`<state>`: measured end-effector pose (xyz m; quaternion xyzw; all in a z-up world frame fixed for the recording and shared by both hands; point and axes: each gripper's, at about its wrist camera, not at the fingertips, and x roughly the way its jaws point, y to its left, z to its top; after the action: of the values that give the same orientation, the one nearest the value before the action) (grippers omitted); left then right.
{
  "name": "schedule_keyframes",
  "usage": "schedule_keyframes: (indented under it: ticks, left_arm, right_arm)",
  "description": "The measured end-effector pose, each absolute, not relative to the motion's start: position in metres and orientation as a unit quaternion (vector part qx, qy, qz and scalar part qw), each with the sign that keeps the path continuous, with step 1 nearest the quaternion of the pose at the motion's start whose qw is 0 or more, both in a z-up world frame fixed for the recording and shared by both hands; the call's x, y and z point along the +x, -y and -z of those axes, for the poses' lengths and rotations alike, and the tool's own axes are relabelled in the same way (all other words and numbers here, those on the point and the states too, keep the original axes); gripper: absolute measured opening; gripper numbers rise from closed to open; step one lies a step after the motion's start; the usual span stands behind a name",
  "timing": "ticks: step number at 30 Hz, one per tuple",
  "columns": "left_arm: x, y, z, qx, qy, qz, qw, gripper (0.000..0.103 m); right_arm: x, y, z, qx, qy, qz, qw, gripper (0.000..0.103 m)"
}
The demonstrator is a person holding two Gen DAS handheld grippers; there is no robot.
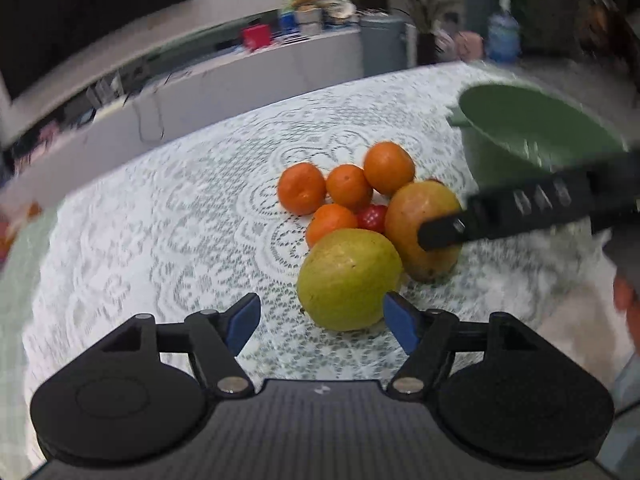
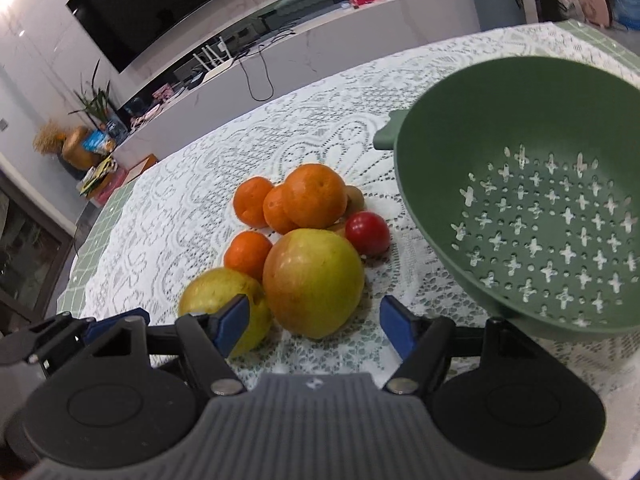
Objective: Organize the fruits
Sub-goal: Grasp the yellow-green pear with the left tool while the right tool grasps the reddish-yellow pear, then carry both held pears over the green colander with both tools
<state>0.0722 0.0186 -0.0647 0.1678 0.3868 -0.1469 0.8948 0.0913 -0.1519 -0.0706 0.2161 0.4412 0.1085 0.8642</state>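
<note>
A pile of fruit lies on the lace-covered table (image 1: 160, 220). In the left wrist view a green-yellow pear (image 1: 349, 278) is nearest, with a red-yellow apple (image 1: 420, 224), several oranges (image 1: 302, 188) and a red tomato (image 1: 372, 218) behind. My left gripper (image 1: 320, 320) is open, its right pad beside the pear. In the right wrist view my right gripper (image 2: 314, 326) is open, its jaws on either side of the apple (image 2: 314, 282); the pear (image 2: 218, 300) is at left. The green colander (image 2: 532, 208) is empty at right, also in the left wrist view (image 1: 532, 132).
The right gripper's black finger (image 1: 520, 208) crosses in front of the apple in the left wrist view. The left gripper's finger (image 2: 116, 326) shows at lower left in the right wrist view. A white counter (image 2: 360, 20) with clutter and a dark screen stand beyond the table.
</note>
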Motion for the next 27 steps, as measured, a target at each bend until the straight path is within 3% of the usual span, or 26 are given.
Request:
schedule_keyframes:
  ticks: [7, 17, 27]
  left_arm:
    - [0.073, 0.009, 0.079, 0.276, -0.361, 0.169, 0.875, 0.087]
    - [0.087, 0.025, 0.094, 0.302, -0.369, 0.182, 0.860, 0.087]
    - [0.099, 0.022, 0.099, 0.291, -0.388, 0.182, 0.856, 0.077]
  right_arm:
    - [0.108, 0.148, 0.081, 0.242, -0.454, -0.099, 0.852, 0.071]
    - [0.123, 0.146, 0.090, 0.259, -0.456, -0.103, 0.845, 0.070]
    - [0.121, 0.147, 0.090, 0.251, -0.456, -0.106, 0.847, 0.063]
